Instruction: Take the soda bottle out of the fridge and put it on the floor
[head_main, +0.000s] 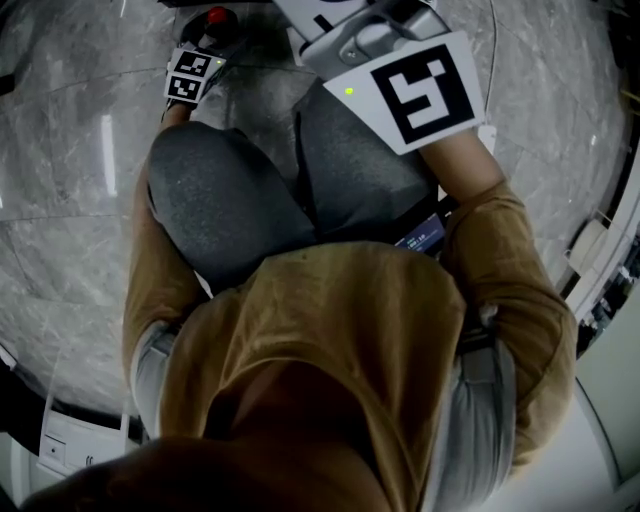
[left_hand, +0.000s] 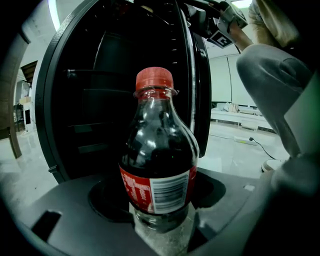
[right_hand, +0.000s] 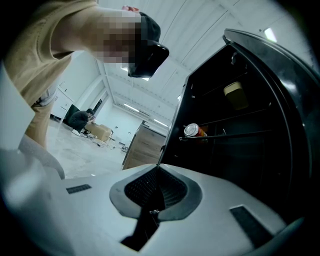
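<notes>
Grey marble floor (head_main: 60, 150), black fridge (left_hand: 75, 100), soda bottle (left_hand: 157, 150)

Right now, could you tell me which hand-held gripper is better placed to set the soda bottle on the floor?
Left: the left hand-held gripper holds the soda bottle upright over the floor. The right hand-held gripper is shut and empty.

The open fridge (left_hand: 80, 110) blocks ahead; floor (left_hand: 231, 150) lies free to its right, up to the knee (left_hand: 270, 80).
</notes>
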